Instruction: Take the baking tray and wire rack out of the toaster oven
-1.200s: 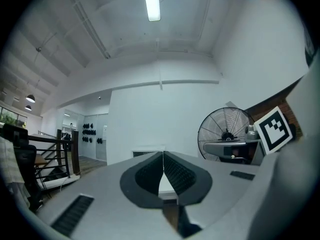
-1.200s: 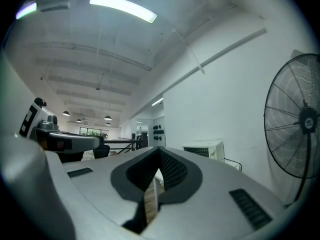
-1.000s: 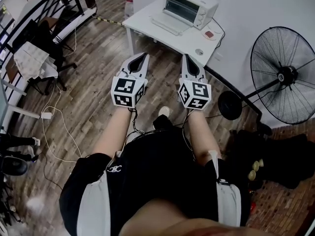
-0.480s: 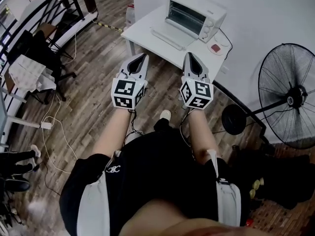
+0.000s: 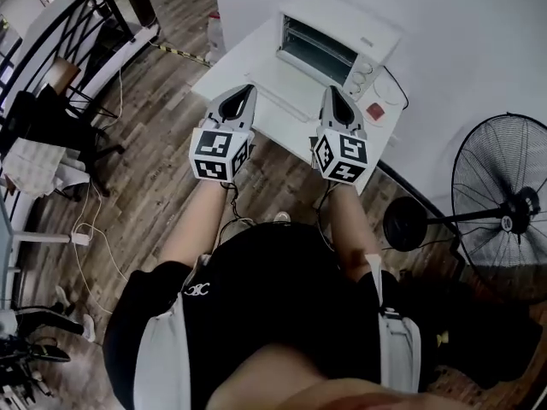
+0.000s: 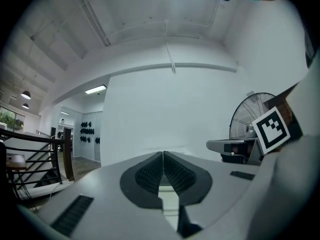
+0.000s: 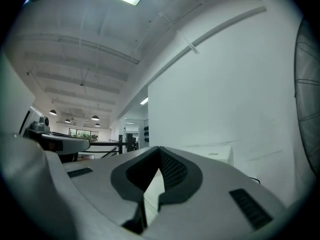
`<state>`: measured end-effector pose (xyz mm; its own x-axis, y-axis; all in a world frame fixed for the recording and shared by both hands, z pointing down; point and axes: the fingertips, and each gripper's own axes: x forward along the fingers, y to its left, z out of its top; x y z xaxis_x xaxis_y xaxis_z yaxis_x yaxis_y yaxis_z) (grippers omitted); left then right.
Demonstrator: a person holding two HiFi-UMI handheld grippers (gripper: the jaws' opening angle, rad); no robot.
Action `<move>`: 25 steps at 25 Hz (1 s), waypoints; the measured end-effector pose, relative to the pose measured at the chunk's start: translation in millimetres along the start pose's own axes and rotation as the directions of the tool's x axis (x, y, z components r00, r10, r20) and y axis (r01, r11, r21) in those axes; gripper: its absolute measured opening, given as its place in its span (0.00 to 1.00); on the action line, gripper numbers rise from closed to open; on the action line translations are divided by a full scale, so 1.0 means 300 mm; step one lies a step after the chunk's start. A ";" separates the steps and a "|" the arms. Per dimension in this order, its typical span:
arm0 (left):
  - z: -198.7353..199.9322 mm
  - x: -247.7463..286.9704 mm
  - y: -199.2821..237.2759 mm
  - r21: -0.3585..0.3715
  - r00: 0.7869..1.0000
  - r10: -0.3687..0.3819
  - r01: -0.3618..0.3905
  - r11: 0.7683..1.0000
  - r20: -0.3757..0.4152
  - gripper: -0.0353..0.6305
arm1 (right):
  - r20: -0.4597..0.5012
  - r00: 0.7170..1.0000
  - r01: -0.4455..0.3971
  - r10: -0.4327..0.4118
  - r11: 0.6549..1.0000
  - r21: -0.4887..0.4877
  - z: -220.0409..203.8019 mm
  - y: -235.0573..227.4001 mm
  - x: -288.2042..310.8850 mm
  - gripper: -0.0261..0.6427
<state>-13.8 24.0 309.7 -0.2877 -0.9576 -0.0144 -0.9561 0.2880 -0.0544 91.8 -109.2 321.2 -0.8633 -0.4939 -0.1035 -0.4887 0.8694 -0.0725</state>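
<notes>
- We're at the counter (image 5: 224, 68), top middle: the toaster oven (image 5: 369, 34) sits there with its door (image 5: 286, 88) down.
- Tray and rack aren't out yet; nothing's done so far.
- Left tongs (image 5: 246, 90) and right tongs (image 5: 332, 92) are closed and empty, just short of the oven.

You have a toaster oven (image 5: 338, 41) in smooth white painted metal, a matt white table (image 5: 218, 73), a wood-plank floor (image 5: 154, 152) with dull grain, and a black wire-metal fan (image 5: 496, 169).
</notes>
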 end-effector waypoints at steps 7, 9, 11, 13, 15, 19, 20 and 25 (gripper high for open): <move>-0.051 0.254 0.075 -0.109 0.999 -0.035 0.034 0.994 -0.010 0.07 | -0.041 0.998 0.037 -0.037 0.999 0.003 -0.053 -0.141 0.177 0.04; -0.084 0.320 0.098 -0.132 0.998 -0.049 0.046 0.990 -0.025 0.07 | -0.055 0.997 0.060 -0.061 0.998 -0.005 -0.080 -0.176 0.215 0.04; -0.113 0.386 0.113 -0.135 0.997 -0.072 0.066 0.989 -0.041 0.07 | -0.070 0.993 0.090 -0.090 0.996 -0.002 -0.105 -0.215 0.254 0.04; -0.140 0.457 0.128 -0.127 0.993 -0.102 0.095 0.987 -0.055 0.07 | -0.081 0.989 0.125 -0.124 0.992 0.000 -0.130 -0.251 0.295 0.04; -0.166 0.535 0.147 -0.116 0.988 -0.139 0.131 0.985 -0.067 0.07 | -0.086 0.983 0.161 -0.160 0.987 -0.002 -0.153 -0.281 0.341 0.04; -0.217 0.691 0.190 -0.109 0.969 -0.230 0.220 0.969 -0.094 0.07 | -0.094 0.966 0.244 -0.242 0.970 0.009 -0.204 -0.330 0.434 0.04; -0.230 0.732 0.205 -0.112 0.962 -0.254 0.242 0.964 -0.101 0.07 | -0.099 0.960 0.265 -0.262 0.964 0.012 -0.217 -0.340 0.462 0.04; -0.267 0.894 0.278 -0.133 0.930 -0.346 0.330 0.935 -0.122 0.07 | -0.120 0.931 0.350 -0.345 0.936 0.025 -0.269 -0.370 0.577 0.04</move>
<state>-175.0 -208.6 381.3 0.0563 -0.9902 0.1275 -0.9959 -0.0467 0.0769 -13.6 -290.3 391.4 -0.6505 -0.7580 0.0480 -0.7566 0.6411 -0.1287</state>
